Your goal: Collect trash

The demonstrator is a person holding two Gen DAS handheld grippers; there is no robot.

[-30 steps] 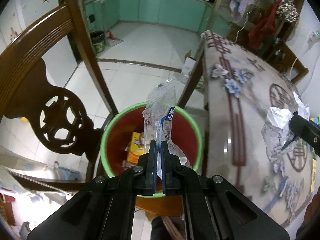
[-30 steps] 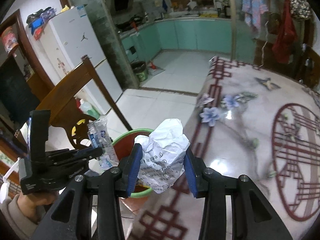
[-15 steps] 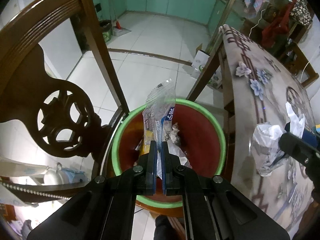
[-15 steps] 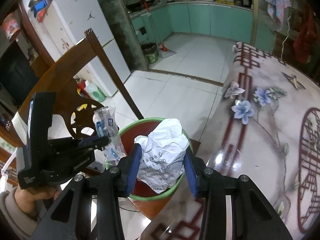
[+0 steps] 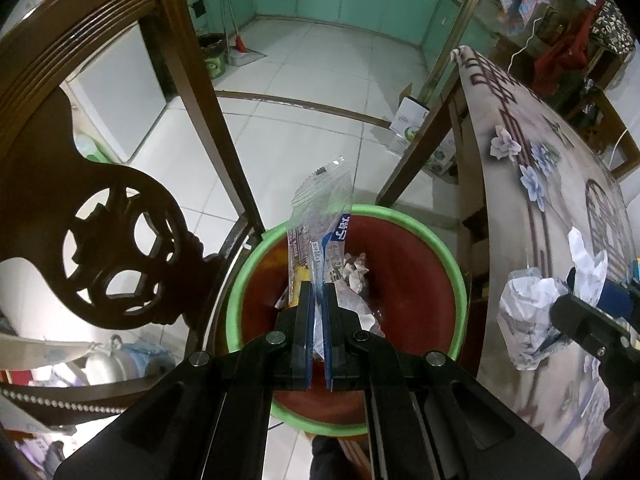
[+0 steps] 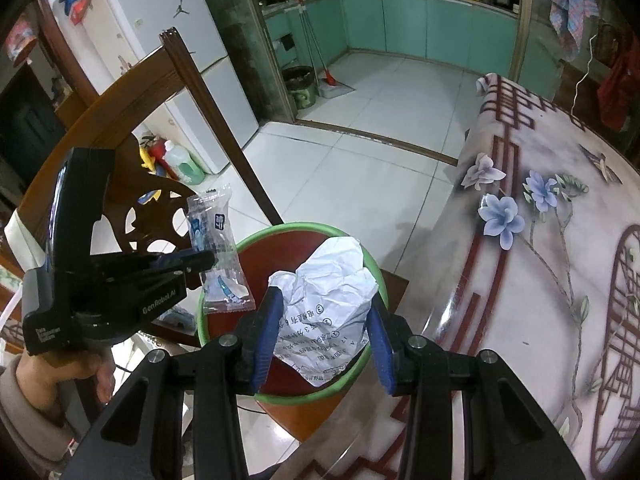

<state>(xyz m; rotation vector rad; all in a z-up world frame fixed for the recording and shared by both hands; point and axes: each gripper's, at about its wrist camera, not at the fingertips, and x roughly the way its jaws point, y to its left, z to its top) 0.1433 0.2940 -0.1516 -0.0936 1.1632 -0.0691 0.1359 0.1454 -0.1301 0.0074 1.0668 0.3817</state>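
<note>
My left gripper (image 5: 316, 300) is shut on a clear plastic wrapper (image 5: 320, 220) with blue print, held upright over the red bin with a green rim (image 5: 456, 276). The bin stands on a wooden chair seat and holds a yellow packet and some crumpled scraps (image 5: 354, 270). In the right wrist view my right gripper (image 6: 324, 312) is shut on a crumpled ball of white printed paper (image 6: 328, 296), just above the bin's (image 6: 376, 276) near edge. The left gripper (image 6: 208, 258) with its wrapper (image 6: 214, 240) shows at the left there.
A carved wooden chair back (image 5: 120, 128) rises left of the bin. The table with a flowered cloth (image 6: 560, 240) lies close on the right. White floor tiles, a small box (image 5: 408, 116) and teal cabinets lie beyond. A hand (image 6: 60, 368) grips the left tool.
Both grippers have moved down and closer over the bin, which now fills more of each view. Both grips are unchanged.
</note>
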